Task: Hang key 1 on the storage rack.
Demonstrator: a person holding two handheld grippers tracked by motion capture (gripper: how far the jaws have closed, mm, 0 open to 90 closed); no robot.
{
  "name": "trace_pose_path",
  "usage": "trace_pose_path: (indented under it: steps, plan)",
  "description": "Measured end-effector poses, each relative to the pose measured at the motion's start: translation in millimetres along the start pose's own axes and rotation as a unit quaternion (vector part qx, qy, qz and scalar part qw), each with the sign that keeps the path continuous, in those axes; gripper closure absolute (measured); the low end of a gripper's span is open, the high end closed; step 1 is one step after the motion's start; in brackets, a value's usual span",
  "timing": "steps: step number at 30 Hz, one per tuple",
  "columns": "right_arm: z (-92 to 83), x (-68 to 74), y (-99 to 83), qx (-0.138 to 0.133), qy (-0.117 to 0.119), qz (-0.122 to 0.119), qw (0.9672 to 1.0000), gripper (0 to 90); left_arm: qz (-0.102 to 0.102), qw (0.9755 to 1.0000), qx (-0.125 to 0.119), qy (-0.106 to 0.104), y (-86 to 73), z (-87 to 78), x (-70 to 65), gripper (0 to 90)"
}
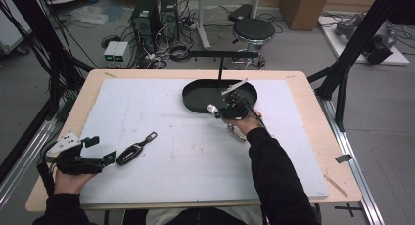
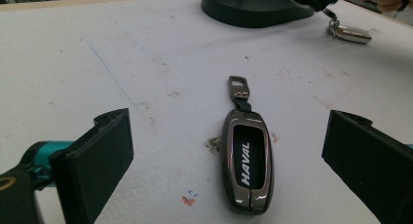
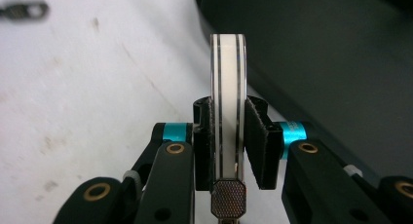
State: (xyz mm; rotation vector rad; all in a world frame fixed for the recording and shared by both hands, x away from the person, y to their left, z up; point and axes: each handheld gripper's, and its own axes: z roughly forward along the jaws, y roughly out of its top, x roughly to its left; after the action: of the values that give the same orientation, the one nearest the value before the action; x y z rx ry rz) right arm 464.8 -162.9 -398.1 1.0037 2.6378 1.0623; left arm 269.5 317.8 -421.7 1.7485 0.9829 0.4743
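A dark glossy car key fob (image 2: 247,160) marked HAVAL, with a metal clip at its far end, lies flat on the white mat (image 1: 171,151). In the high view the fob (image 1: 131,154) sits just right of my left gripper (image 1: 103,149). The left gripper (image 2: 229,136) is open, its jaws wide on either side of the fob and not touching it. My right gripper (image 3: 228,136) is shut on a thin white fob (image 3: 227,112), seen edge-on, beside the black tray (image 3: 331,63). The right gripper (image 1: 218,109) hovers at the tray's near rim.
The oval black tray (image 1: 195,95) sits at the mat's far middle, with a black stand (image 1: 222,54) behind it. A silver key fob (image 2: 351,34) rests on the mat below the right hand, apparently on a short chain. Stool, computers and cables stand beyond the table.
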Motion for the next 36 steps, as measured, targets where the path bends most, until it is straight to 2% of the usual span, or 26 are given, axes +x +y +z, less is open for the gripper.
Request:
trace_pose_path:
  steps: [4,5,6,7,9,12,15,18,22,26,36]
  plan:
    - [-15.8,-4.9,2.1,-0.036,0.018,0.016,0.9991,75.4,-0.003,1.0000,-0.003,-0.003,0.4,1.2,0.5,5.0]
    - [-24.7,-5.3,4.5,-0.057,0.018,0.020,0.9980,75.4,-0.006,0.9999,-0.007,-0.005,0.6,0.8,0.8,5.1]
    - [-24.7,-5.3,4.5,-0.057,0.018,0.020,0.9980,75.4,-0.006,0.9999,-0.007,-0.005,0.6,0.8,0.8,5.0]
    - [-33.6,-5.2,8.0,-0.077,0.012,0.022,0.9967,75.4,-0.006,0.9999,-0.008,-0.005,0.6,0.2,1.2,5.1]
    - [-36.9,-4.5,9.7,-0.084,0.008,0.021,0.9962,75.4,-0.009,0.9999,-0.010,-0.006,0.7,-0.1,1.2,5.0]
    - [-52.5,-2.3,20.6,-0.116,0.010,0.025,0.9929,75.4,-0.009,0.9999,-0.009,-0.008,0.7,1.1,1.1,5.1]
    - [-57.2,-2.1,25.4,-0.128,0.015,0.026,0.9913,75.4,-0.010,0.9998,-0.010,-0.013,0.9,3.2,0.1,5.1]
    - [-64.6,-2.1,35.4,-0.151,0.020,0.025,0.9881,75.3,-0.008,0.9998,-0.010,-0.018,1.3,5.4,-1.7,5.0]
    - [-67.4,-1.3,47.6,-0.160,0.018,0.017,0.9869,75.3,-0.003,0.9998,0.000,-0.018,0.9,8.1,-2.9,5.0]
    - [-69.7,-1.3,56.5,-0.160,0.018,0.016,0.9869,75.3,-0.005,0.9998,-0.001,-0.017,0.9,8.7,-2.6,5.0]
    - [-76.9,-12.0,80.2,-0.183,0.020,0.022,0.9827,75.3,-0.002,0.9998,0.005,-0.017,0.6,12.4,0.8,5.0]
